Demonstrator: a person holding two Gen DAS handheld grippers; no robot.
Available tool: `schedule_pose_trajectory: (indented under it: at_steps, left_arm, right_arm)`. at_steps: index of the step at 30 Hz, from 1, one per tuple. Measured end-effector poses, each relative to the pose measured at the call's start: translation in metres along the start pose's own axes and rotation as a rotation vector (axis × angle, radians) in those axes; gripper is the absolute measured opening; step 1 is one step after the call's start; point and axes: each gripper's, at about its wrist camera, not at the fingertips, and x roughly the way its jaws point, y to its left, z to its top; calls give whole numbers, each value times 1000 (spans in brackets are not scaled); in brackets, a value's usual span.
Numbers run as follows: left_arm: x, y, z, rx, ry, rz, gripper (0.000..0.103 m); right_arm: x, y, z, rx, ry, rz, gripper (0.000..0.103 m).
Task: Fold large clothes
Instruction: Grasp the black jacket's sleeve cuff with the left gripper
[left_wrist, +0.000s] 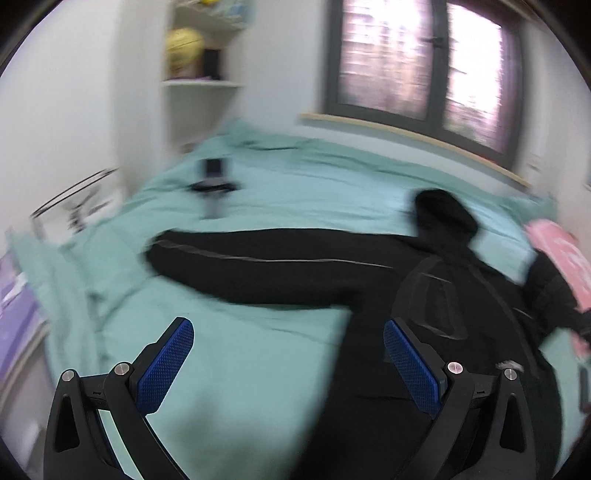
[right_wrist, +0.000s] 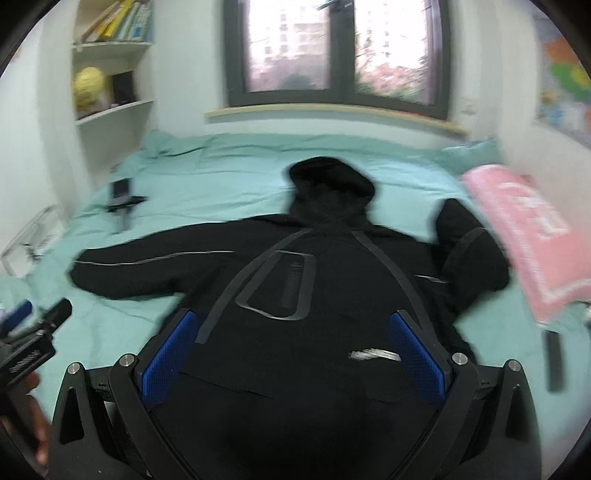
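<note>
A black hooded jacket (right_wrist: 295, 266) lies spread flat on the bed (right_wrist: 229, 173), its mint-green cover showing all round it, hood (right_wrist: 328, 177) pointing at the far edge under the window (right_wrist: 340, 48) and hem toward the near edge where the person stands. Its body runs near-to-far; the 2 sleeves run crosswise, the left sleeve (left_wrist: 251, 266) stretched out long toward the left edge of the bed, the other bunched beside a pink pillow (right_wrist: 524, 240) at the right edge. The right tongs (right_wrist: 299, 354) hang spread wide directly over the jacket's lower body, holding nothing. The left tongs (left_wrist: 288, 365) are also spread and empty, over bare cover at the near edge, with the long sleeve lying ahead of them and the jacket's body to their right. By my reckoning the left tongs are better placed for that outstretched sleeve. A small dark gadget (right_wrist: 122, 203) sits well apart near the left edge.
</note>
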Motion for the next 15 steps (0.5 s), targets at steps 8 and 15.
schedule_pose_trajectory:
  at_steps: [8, 15]
  left_arm:
    - [67, 142, 39, -203, 52, 74, 102]
    - [171, 213, 56, -510, 151, -50, 102]
  right_arm:
    - [124, 24, 34, -14, -15, 59, 103]
    - [235, -6, -28, -15, 20, -8, 103]
